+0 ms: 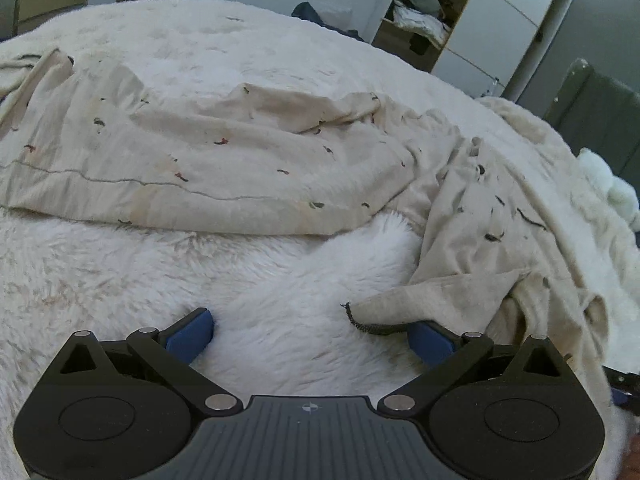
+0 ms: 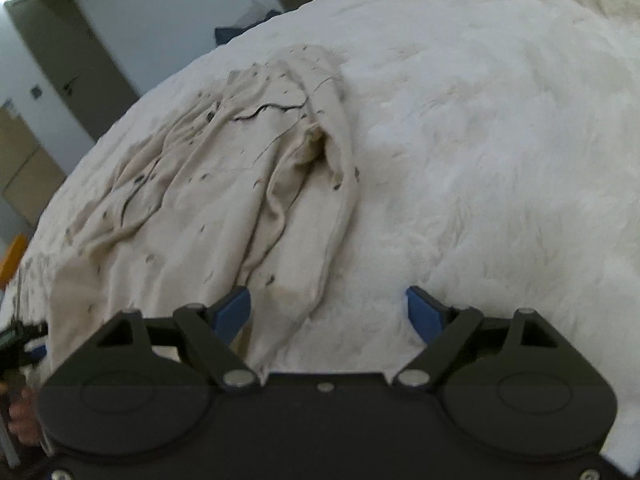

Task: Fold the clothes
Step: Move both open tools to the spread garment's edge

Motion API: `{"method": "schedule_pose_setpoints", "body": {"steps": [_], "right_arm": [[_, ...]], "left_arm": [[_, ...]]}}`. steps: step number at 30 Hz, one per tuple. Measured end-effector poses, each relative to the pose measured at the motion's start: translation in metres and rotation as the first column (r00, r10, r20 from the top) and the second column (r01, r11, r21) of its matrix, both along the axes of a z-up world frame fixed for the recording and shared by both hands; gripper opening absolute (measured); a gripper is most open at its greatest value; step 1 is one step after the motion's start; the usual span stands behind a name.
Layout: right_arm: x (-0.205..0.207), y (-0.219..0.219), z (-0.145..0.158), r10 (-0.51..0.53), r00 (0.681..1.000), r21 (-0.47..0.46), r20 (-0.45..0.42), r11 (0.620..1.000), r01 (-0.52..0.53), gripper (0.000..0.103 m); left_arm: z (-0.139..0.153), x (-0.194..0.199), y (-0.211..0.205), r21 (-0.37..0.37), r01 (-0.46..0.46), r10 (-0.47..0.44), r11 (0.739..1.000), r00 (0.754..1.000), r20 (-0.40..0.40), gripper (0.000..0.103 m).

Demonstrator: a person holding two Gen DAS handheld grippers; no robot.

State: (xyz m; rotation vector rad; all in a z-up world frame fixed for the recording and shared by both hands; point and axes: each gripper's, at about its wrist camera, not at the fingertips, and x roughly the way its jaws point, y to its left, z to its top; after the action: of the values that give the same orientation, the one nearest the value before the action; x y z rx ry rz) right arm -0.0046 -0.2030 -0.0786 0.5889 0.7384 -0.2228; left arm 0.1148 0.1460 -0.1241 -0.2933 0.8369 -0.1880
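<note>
Lying spread and rumpled across a white fluffy blanket on the bed, the cream garment with small dark printed flecks shows a stitched hem line along its near edge in the left wrist view, and a dark-edged corner reaches down to the left gripper. That gripper's jaws stand wide apart with nothing between them; the right blue pad sits just under the corner's dark trim, though whether it touches cannot be told. The right gripper is likewise spread wide and holds nothing, its left pad over a hanging fold of the same garment. Beyond the bed, an open shelf unit holds piled light and dark cloth in its compartments.
</note>
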Motion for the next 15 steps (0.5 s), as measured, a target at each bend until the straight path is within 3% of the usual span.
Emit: {"method": "schedule_pose_setpoints", "body": {"steps": [5,11,15], "right_arm": [[0.02,-0.024,0.002,-0.091,0.995,-0.058,-0.039,0.994,0.089,0.061],[0.05,-0.055,-0.002,-0.163,0.986,-0.022,-0.041,0.987,0.162,0.052],[0.065,-0.047,-0.002,-0.098,0.994,-0.03,-0.049,0.995,0.097,0.051]], "left_arm": [[0.003,0.003,-0.002,-0.021,-0.009,0.009,1.0,1.0,-0.009,0.103],[0.003,0.003,-0.011,0.027,0.004,-0.004,1.0,1.0,0.0,0.103],[0.002,0.002,-0.018,0.074,0.023,-0.024,0.997,1.0,0.006,0.103]]}}
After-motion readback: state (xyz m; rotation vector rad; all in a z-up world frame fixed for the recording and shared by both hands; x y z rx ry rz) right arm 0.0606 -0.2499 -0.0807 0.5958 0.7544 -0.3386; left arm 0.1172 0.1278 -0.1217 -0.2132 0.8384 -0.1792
